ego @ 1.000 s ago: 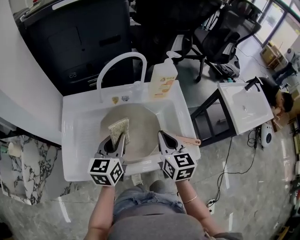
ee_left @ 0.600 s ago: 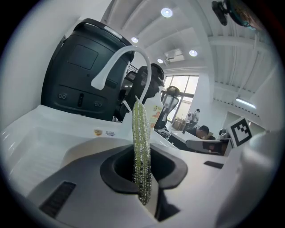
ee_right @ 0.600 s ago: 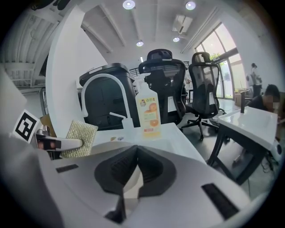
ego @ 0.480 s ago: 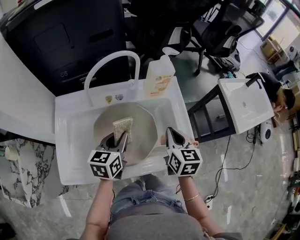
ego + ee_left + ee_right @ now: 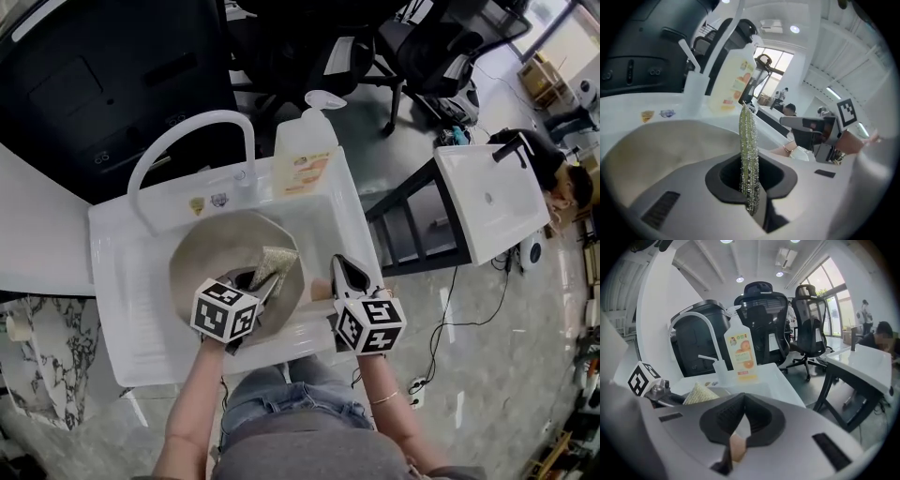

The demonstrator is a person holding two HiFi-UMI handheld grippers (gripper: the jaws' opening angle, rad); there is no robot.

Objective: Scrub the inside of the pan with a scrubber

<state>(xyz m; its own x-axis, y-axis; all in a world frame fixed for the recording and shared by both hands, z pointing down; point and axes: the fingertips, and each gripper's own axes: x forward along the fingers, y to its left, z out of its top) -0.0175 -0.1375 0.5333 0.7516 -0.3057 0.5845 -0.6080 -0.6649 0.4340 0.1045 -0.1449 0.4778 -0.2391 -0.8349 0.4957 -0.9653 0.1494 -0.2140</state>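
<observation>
**Scrubber poised over pan in white sink**

A person stands at a white sink point(image 5: 122, 281) with a gripper in each hand. The left gripper point(image 5: 251, 284) has its jaws clamped on a yellowish mesh scrubber point(image 5: 274, 265), which sticks out beyond the fingertips over the right side of the pan's inside. From that gripper's own view the scrubber appears edge-on, a thin glittering strip pinched between the two jaws. Whether it touches the metal cannot be told.

The round, dull grey pan point(image 5: 211, 258) lies in the sink basin, filling most of it, with its pale tan handle point(image 5: 321, 289) pointing to the person's right. The right gripper point(image 5: 339, 267) is closed on that handle at the sink's right edge; the right gripper view shows the tan piece squeezed between the jaws.

An arched white faucet point(image 5: 178, 136) rises at the back rim, and a soap bottle point(image 5: 305, 155) with an orange label stands beside it. Black office chairs point(image 5: 427, 52) and a second white sink point(image 5: 492, 202) on a dark stand sit beyond, well apart.
</observation>
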